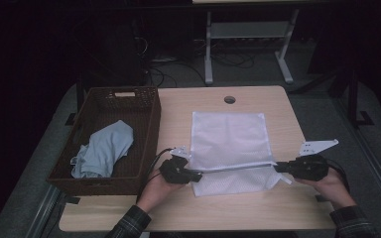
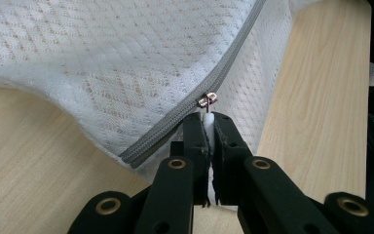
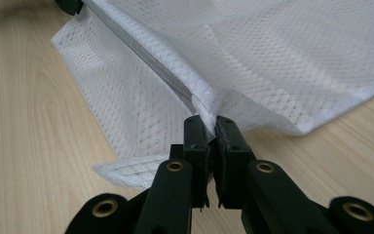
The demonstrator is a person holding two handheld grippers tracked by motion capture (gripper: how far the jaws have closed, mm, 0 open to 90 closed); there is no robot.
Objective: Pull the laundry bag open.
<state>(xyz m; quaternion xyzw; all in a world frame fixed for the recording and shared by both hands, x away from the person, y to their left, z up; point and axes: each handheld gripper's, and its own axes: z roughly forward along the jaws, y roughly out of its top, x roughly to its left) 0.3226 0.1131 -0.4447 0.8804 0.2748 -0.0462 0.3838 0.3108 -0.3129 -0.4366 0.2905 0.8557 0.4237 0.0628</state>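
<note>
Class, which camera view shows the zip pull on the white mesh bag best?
The left gripper view: the zip pull sits close up, just above the closed fingers. The high view gives the zip as a thin grey line; the right gripper view shows its far end.

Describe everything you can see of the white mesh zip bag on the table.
The white mesh zip bag is a flat rectangle of thin netted fabric lying on the light wooden table, right of the brown wicker basket. A grey zipper runs across it near the front edge, raised off the table. The left gripper pinches the white pull tab at the metal slider; the right gripper clamps the fabric at the zipper's other end.
</note>
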